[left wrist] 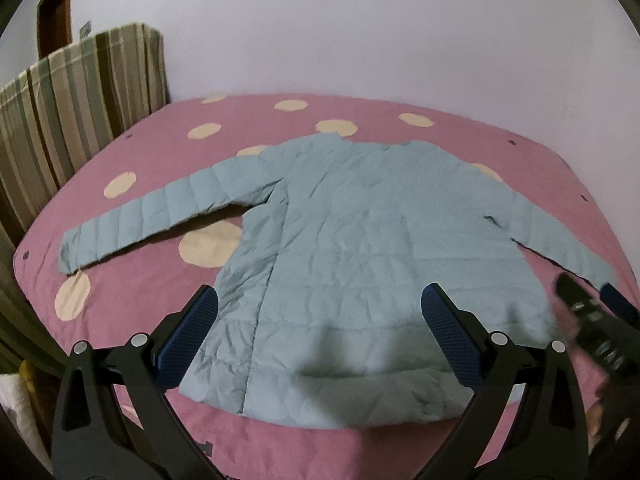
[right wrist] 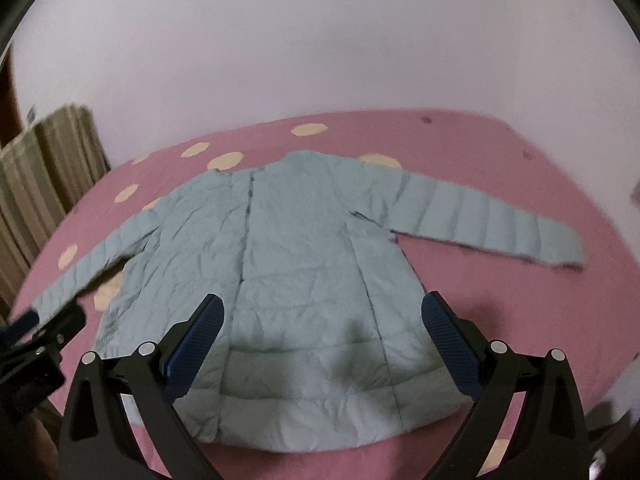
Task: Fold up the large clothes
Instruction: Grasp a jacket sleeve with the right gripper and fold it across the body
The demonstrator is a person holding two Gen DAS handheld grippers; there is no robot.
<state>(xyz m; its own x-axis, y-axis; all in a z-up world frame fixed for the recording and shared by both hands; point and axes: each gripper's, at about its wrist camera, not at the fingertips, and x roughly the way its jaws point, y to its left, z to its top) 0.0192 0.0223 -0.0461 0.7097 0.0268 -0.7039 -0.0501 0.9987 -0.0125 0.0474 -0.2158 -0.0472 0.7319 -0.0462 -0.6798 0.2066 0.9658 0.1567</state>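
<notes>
A light blue quilted jacket [left wrist: 360, 248] lies flat on a pink bedspread with cream dots [left wrist: 132, 292], back up, hem nearest me and both sleeves spread outward. My left gripper [left wrist: 320, 312] hovers open above the hem, its blue pads wide apart and holding nothing. In the right wrist view the same jacket [right wrist: 304, 256] fills the middle, and my right gripper [right wrist: 322, 320] is open over the lower hem, also holding nothing. The right gripper's body [left wrist: 596, 332] shows blurred at the right edge of the left view; the left gripper's body [right wrist: 36, 344] shows at the left edge of the right view.
A striped green and brown cushion or mattress [left wrist: 76, 108] leans against the pale wall [left wrist: 360, 32] at the left of the bed. A dark wooden door [left wrist: 54, 12] stands behind it. The bed's near edge runs just below the jacket hem.
</notes>
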